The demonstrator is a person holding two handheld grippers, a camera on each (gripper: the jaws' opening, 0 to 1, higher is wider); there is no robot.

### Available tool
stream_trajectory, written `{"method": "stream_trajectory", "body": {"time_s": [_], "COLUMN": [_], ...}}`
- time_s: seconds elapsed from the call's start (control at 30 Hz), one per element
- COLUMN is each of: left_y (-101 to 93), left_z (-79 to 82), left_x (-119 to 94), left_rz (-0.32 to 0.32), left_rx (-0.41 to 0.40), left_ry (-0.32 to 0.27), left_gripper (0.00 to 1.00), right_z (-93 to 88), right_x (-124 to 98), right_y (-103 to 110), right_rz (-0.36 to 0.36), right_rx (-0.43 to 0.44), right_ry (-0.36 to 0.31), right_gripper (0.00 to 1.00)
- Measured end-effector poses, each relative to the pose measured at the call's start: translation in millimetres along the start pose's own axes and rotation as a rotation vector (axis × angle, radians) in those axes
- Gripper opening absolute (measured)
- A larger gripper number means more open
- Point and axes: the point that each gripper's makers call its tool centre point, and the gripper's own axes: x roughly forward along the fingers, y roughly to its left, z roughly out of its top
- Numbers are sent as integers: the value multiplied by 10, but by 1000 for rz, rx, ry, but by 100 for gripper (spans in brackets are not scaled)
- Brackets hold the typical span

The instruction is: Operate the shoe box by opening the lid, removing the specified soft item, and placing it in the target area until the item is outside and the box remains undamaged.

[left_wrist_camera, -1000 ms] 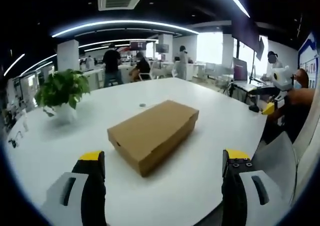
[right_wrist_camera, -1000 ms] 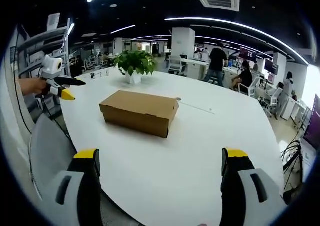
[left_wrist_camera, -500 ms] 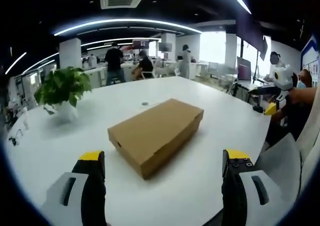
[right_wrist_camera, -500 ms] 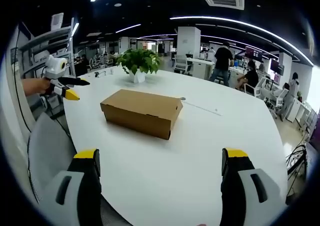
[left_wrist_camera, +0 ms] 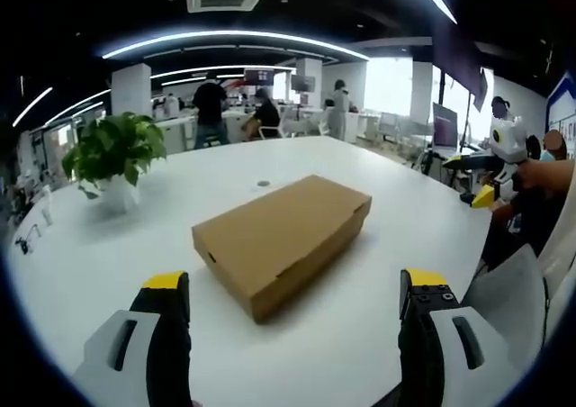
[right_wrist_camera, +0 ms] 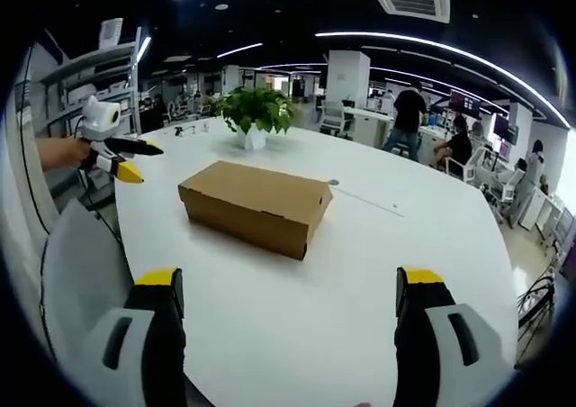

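Observation:
A brown cardboard shoe box (left_wrist_camera: pixel 283 236) lies on the white table (left_wrist_camera: pixel 360 335) with its lid closed. In the right gripper view the shoe box (right_wrist_camera: pixel 256 207) sits mid-table, a long side facing me. My left gripper (left_wrist_camera: pixel 294 281) is open, hanging above the table edge short of the box with nothing between its yellow-tipped jaws. My right gripper (right_wrist_camera: pixel 290 276) is open too, also short of the box. Each gripper shows in the other's view: the left gripper (right_wrist_camera: pixel 112 159) held by a hand at the left, the right gripper (left_wrist_camera: pixel 490 191) at the far right.
A potted green plant (left_wrist_camera: pixel 112 155) stands on the table beyond the box, seen also as the plant (right_wrist_camera: pixel 256 110). Grey chair backs (left_wrist_camera: pixel 508 290) (right_wrist_camera: pixel 76 263) sit at the table's near edge. Several people (left_wrist_camera: pixel 211 110) work at desks far behind.
Both views have drifted a little with the hands. The box has stayed put with its lid closed, and both grippers have kept the same wide opening.

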Motion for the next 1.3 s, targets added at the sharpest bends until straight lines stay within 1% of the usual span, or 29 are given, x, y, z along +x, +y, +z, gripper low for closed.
{"method": "stream_trajectory", "body": {"time_s": [0.33,0.4,0.5,0.6,0.7,0.77,0.93,1.07,1.3], "left_y": [102,115,157,195,245,267,344,372,393], "left_z": [-65,-80,-81,-104,-137,-150,-178,-171,-297], "left_x": [108,132,163,192,227,240,314,359,460], "left_rz": [35,36,51,63,69,73,92,110,130], "left_rx": [-4,-4,-4,-17,-41,-42,-41,-33,-53], "left_ry": [5,4,-13,-13,-13,-11,-2,-2,24], "left_gripper": [96,93,88,87,86,84,83,84,81], "right_z": [45,59,80,90,64,59,63,65,57], "right_x": [168,209,276,341,431,473,603,706,941], "right_y": [-27,-35,-46,-51,-70,-70,-81,-106,-129], "right_rz": [21,26,37,49,59,68,91,104,139], "right_rx": [-7,-11,-34,-49,-66,-75,-113,-124,-142], "right_ry": [-19,-26,-37,-48,-41,-41,-46,-48,-39], "right_gripper": [90,89,87,85,82,81,77,75,71]}}
